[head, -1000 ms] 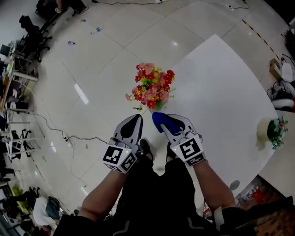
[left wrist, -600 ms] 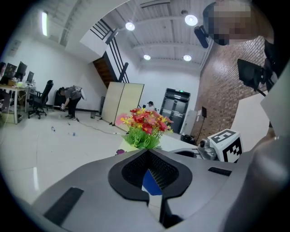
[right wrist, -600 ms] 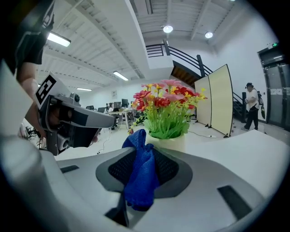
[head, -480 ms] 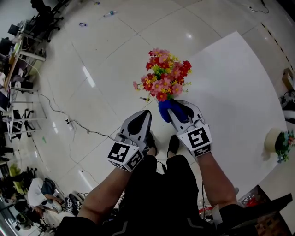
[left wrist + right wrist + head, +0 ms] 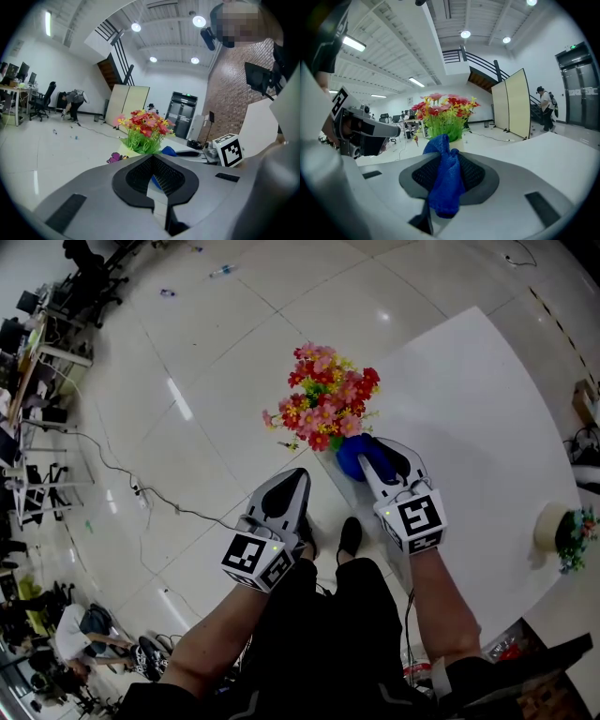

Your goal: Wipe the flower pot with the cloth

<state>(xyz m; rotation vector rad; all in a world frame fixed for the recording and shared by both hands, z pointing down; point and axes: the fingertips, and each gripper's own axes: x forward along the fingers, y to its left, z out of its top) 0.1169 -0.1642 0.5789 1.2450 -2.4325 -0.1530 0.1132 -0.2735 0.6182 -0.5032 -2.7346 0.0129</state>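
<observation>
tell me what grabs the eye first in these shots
The bright red, pink and yellow flowers stand out first, at the corner of the white table. Next comes the vivid blue cloth, pinched in the right gripper just beside the blooms. The left gripper hangs shut and empty to its left, over the glossy floor.

Bright, even indoor light falls from ceiling lamps [image 5: 198, 21], which leave glare streaks on the glossy floor [image 5: 178, 397]. Every view bows strongly toward dark, vignetted edges. The left claw [image 5: 153, 155] looks soft close to the lens.
</observation>
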